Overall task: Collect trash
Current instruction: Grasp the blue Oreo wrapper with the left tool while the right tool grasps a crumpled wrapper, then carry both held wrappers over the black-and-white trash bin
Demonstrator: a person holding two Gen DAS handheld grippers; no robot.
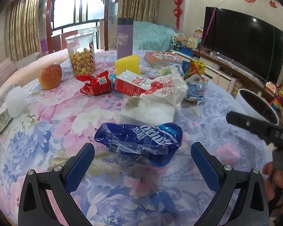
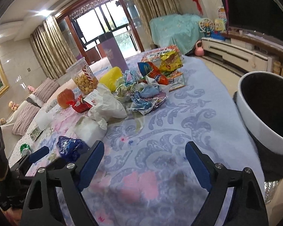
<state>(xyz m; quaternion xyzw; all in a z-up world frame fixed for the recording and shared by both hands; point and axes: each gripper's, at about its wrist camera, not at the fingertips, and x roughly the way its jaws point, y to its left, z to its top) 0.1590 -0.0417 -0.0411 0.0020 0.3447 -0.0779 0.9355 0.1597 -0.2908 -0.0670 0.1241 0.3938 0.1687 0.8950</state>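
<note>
A crumpled blue plastic wrapper [image 1: 139, 139] lies on the flowered tablecloth just ahead of my open, empty left gripper [image 1: 142, 163]; it also shows in the right wrist view [image 2: 69, 147]. Behind it lie a white foam block [image 1: 149, 111], a crumpled white paper bag [image 1: 169, 88], a red carton [image 1: 132, 83], a red snack bag [image 1: 95, 83] and more wrappers [image 1: 196, 89]. A white trash bin [image 2: 266, 111] with a dark inside stands off the table's right edge. My right gripper [image 2: 144, 161] is open and empty over bare cloth, left of the bin.
An apple [image 1: 50, 76], a jar of snack balls [image 1: 82, 56], a purple box [image 1: 124, 37], a yellow sponge [image 1: 127, 64] and a white fluffy ball [image 1: 16, 101] stand further back and left. A TV [image 1: 243, 43] and low cabinet line the right wall.
</note>
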